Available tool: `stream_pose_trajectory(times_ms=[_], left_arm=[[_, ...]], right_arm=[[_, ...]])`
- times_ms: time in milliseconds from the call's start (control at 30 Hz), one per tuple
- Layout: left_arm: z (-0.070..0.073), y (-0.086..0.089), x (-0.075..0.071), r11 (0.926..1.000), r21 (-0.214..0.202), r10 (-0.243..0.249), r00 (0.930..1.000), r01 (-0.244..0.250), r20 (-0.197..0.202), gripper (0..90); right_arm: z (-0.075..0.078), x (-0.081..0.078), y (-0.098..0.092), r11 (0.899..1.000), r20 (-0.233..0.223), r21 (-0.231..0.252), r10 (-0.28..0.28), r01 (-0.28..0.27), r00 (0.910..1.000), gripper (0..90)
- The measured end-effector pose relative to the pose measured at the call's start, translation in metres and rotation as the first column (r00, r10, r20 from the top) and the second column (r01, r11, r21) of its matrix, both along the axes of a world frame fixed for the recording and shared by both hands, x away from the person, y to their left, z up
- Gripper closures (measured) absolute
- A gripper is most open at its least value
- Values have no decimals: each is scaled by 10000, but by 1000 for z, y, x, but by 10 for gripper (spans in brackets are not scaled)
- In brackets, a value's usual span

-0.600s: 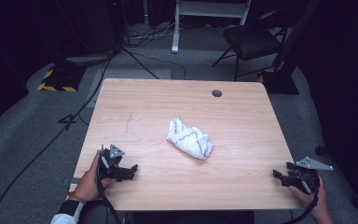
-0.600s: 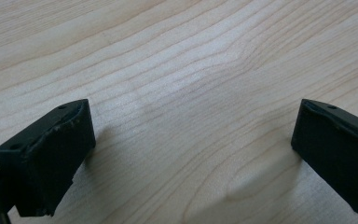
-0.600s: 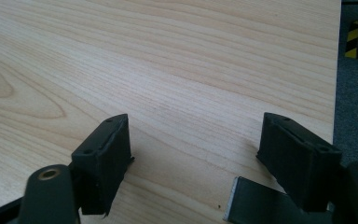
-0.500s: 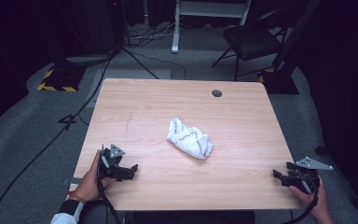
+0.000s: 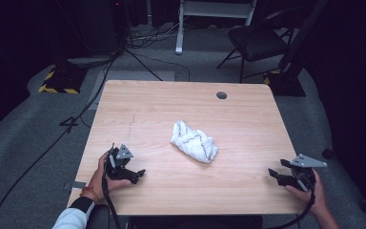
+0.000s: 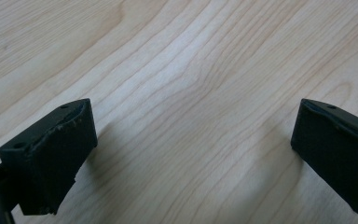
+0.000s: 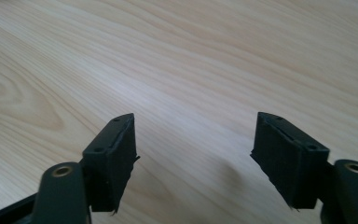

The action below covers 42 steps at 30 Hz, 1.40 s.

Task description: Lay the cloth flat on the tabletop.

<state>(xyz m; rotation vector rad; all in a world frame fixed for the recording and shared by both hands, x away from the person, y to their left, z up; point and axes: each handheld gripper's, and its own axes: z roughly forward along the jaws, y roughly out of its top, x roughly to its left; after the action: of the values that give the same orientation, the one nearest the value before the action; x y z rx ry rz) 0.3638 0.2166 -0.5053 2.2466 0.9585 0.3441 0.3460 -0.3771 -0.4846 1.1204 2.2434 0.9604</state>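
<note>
A crumpled white cloth [image 5: 194,141] lay mid-bench — nearer the left gripper [image 5: 132,174], up-right of it; both grippers gaped wide, empty.

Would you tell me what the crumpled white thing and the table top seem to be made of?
The white cloth looks like soft fabric, perhaps terry towelling: it lies bunched in limp folds, matte, with thin dark lines along some creases. The table top looks like pale wood or wood-look laminate: long grain lines and a smooth, faintly shiny surface.
</note>
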Motion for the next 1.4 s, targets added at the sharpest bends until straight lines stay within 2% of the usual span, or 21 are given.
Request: stream_pose_trajectory(times_ms=[67, 100, 133, 167, 233, 267, 300, 467, 533, 633, 700, 867, 1000, 1067, 1100, 1133, 1200, 1267, 1300, 1367, 1400], left_arm=[[0, -5, 3, 9998, 42, -207, 9998, 207, 3, 4], [0, -13, 6, 9994, -7, -358, 9993, 358, -51, 4], [0, -13, 6, 9994, -7, -358, 9993, 358, -51, 4], [0, -22, 12, 9984, 10, -561, 9984, 561, -42, 4], [1, -27, 14, 9981, 27, -611, 9981, 612, -50, 4], [1, -36, 21, 9960, 56, -887, 9960, 888, -39, 4], [1, -36, 21, 9960, 56, -887, 9960, 888, -39, 4], [1, -59, 40, 9905, 101, -1370, 9906, 1370, -22, 4], [1, -74, 51, 9888, 85, -1492, 9888, 1492, -61, 4], [1, -83, 58, 9865, 75, -1635, 9865, 1636, -65, 4], [1, -92, 63, 9845, 52, -1755, 9845, 1755, -64, 4], [1, -107, 73, 9827, 2, -1850, 9827, 1850, -22, 12], [3, -114, 79, 9779, -252, -2072, 9780, 2078, 233, 159], [3, -115, 80, 9772, -262, -2100, 9773, 2107, 269, 170], [3, -115, 82, 9758, -369, -2140, 9762, 2153, 357, 292], [5, -118, 85, 9733, -412, -2243, 9737, 2259, 401, 332], [5, -119, 85, 9689, -520, -2396, 9698, 2418, 446, 513], [6, -120, 83, 9575, -529, -2813, 9585, 2836, 466, 613], [6, -120, 83, 9575, -529, -2813, 9585, 2836, 466, 670], [8, -119, 80, 9526, -271, -3015, 9521, 3031, 515, 700], [8, -118, 77, 9440, -396, -3263, 9445, 3276, 368, 759]], right_arm=[[3, 4, 8, 9997, 46, -74, 227, -227, 9997, 330], [10, 12, 24, 9966, 32, 60, 824, -824, 9966, 334], [10, 12, 24, 9966, 32, 60, 824, -824, 9966, 334], [16, 19, 42, 9889, 30, 297, 1455, -1455, 9894, 352], [19, 22, 52, 9858, 49, 267, 1654, -1655, 9862, 353], [24, 29, 75, 9773, 152, 283, 2098, -2101, 9776, 369], [24, 29, 75, 9773, 152, 283, 2098, -2101, 9776, 369], [29, 45, 137, 9435, 214, 537, 3263, -3270, 9450, 397], [26, 50, 152, 9359, 141, 503, 3483, -3486, 9373, 402], [23, 52, 165, 9302, 29, 426, 3648, -3646, 9311, 402], [16, 52, 180, 9222, -22, 30, 3868, -3868, 9222, 402], [10, 55, 191, 9186, -200, -51, 3950, -3951, 9185, 431], [7, 58, 195, 9117, -191, -207, 4099, -4102, 9119, 616], [7, 58, 194, 9113, -191, -210, 4108, -4111, 9115, 663], [6, 57, 193, 9080, -148, -355, 4172, -4175, 9087, 735], [7, 56, 192, 9047, -99, -418, 4239, -4239, 9056, 756], [7, 56, 191, 9028, -83, -464, 4277, -4276, 9039, 767], [9, 55, 186, 9017, -85, -476, 4299, -4298, 9028, 793], [8, 54, 185, 9023, -69, -572, 4276, -4273, 9039, 794], [8, 54, 183, 9004, -105, -628, 4308, -4306, 9024, 797], [8, 53, 177, 9041, -134, -555, 4236, -4237, 9057, 804]])
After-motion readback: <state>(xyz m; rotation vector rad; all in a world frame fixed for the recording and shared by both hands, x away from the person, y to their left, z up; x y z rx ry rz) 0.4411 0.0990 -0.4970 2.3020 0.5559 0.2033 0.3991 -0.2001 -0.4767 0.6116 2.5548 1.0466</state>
